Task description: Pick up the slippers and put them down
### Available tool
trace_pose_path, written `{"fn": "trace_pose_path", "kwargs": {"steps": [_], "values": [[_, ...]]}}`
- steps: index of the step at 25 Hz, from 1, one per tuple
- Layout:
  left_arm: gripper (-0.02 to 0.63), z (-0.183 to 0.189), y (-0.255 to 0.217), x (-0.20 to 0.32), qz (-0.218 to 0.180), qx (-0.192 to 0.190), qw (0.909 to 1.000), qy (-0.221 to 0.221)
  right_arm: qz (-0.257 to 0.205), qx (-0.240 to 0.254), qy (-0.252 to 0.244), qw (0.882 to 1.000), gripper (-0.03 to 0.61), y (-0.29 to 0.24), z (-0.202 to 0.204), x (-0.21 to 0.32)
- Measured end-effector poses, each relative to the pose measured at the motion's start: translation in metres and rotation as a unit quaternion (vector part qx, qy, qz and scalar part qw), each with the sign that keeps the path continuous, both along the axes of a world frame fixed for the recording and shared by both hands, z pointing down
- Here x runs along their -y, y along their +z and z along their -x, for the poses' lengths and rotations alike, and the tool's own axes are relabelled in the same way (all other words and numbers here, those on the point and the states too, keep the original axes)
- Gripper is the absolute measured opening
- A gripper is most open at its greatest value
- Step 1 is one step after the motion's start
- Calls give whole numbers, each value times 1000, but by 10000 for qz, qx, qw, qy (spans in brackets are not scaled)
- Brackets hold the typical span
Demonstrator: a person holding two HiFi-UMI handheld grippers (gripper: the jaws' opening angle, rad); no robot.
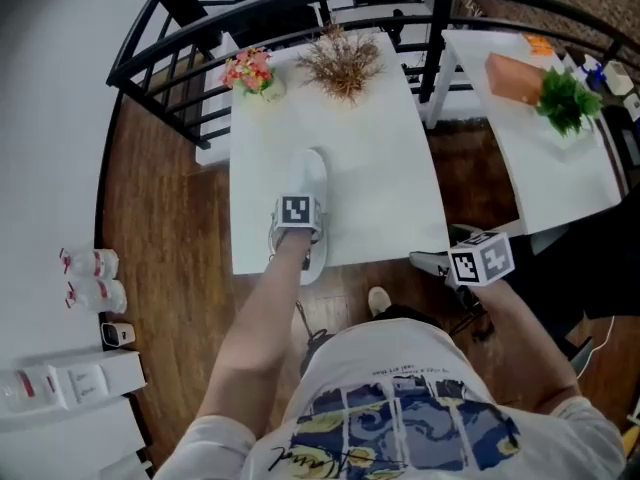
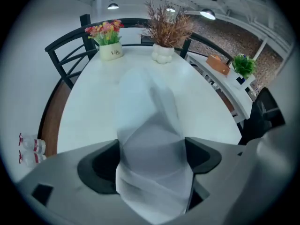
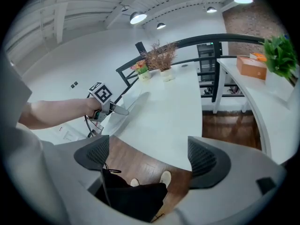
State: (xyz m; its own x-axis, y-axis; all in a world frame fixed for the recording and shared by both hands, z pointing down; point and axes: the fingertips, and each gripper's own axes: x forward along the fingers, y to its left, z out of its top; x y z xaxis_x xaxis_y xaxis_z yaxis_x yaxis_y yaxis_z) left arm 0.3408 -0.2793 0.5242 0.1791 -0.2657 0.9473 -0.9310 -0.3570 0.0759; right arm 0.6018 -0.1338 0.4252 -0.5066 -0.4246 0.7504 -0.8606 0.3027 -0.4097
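One white slipper (image 1: 314, 180) lies lengthwise near the front edge of the white table (image 1: 385, 178), its heel end over the edge. My left gripper (image 1: 298, 232) points steeply down at the slipper's near half. In the left gripper view its jaws are shut on the slipper (image 2: 151, 139), which fills the gap, with the left gripper (image 2: 152, 162) clamped on its sides. My right gripper (image 1: 432, 262) hangs off the table's front right corner, over the wooden floor. The right gripper (image 3: 149, 156) is open with nothing between its jaws. No second slipper shows.
A flower pot (image 1: 252, 71) and a vase of dried plants (image 1: 341, 63) stand at the table's far end. A second white table (image 1: 585, 183) at right holds an orange box (image 1: 513, 78) and a green plant (image 1: 566, 98). A black railing (image 1: 190, 30) curves behind. Bottles (image 1: 92, 278) lie at left.
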Motion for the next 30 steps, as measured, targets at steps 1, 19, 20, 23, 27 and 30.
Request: {"fn": "trace_pose_path", "kwargs": {"steps": [1,19,20,23,27,30], "values": [[423,10,-11,-6,-122,-91,9999,-3,-53,-46,-125,9999,539,-3,14,2],[423,552,-53,-341,-400,-529,9566,-2838,-200,-196,-2786,9600,538,-17,530,-137],[423,569,-40,-350,-346,-580,9495,-3064,-109,-272,-2961,9547,538,-8,552,-139],[423,615,3,-349,-154,-669,9291,-3633,78,-481,-3394,9394,538,29,621,-116],[422,669,81,-307,82,-721,9069,-4149,152,-629,-3728,9257,538,114,719,-46],[422,712,196,-270,290,-727,8800,-4685,455,-739,-3877,9177,538,233,781,-1]]}}
